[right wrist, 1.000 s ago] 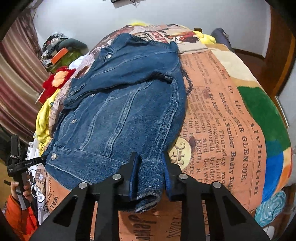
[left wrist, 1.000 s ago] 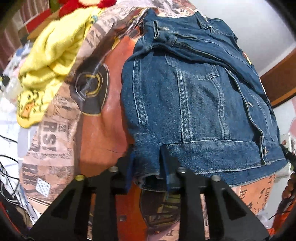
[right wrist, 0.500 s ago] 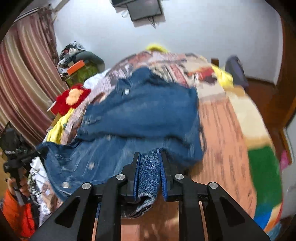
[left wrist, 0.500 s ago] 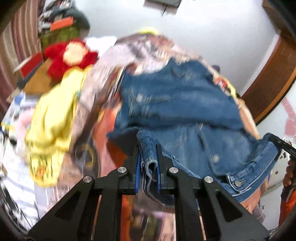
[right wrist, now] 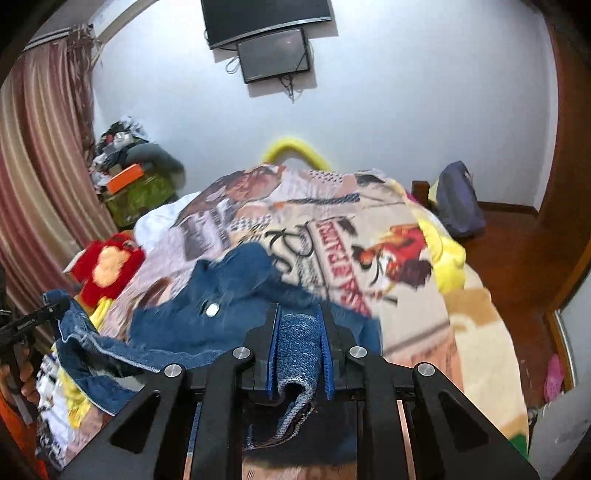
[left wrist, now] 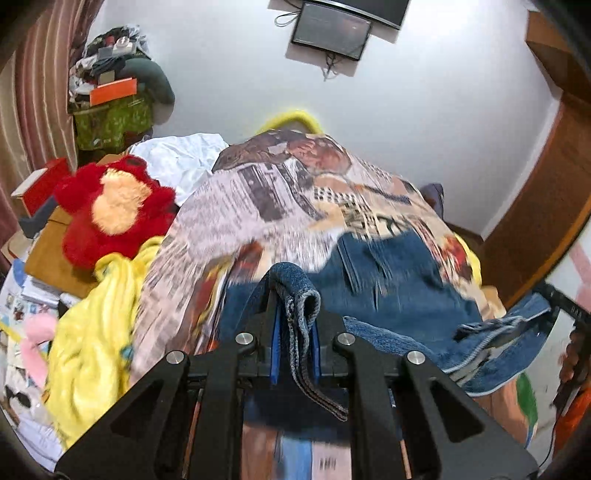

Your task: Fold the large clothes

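A blue denim jacket point(left wrist: 399, 280) lies on the bed, its lower half lifted off the blanket. My left gripper point(left wrist: 295, 314) is shut on one corner of the jacket's hem. My right gripper point(right wrist: 300, 332) is shut on the other hem corner, and the jacket point(right wrist: 221, 306) spreads ahead of it with the collar and a button showing. The hem sags between the two grippers. In the right wrist view the left gripper point(right wrist: 44, 314) shows at the left edge holding the hem. Motion blurs the cloth.
The bed carries a newspaper-print blanket point(right wrist: 351, 229). A red plush toy point(left wrist: 110, 206), a yellow towel point(left wrist: 99, 332) and clutter lie at the bed's left. A TV point(right wrist: 266, 18) hangs on the far wall. A dark bag point(right wrist: 458, 206) and wooden floor are right.
Both grippers have closed tighter on the hem corners, lifted them off the bed and carried them forward toward the collar. The views tilted up to show the wall.
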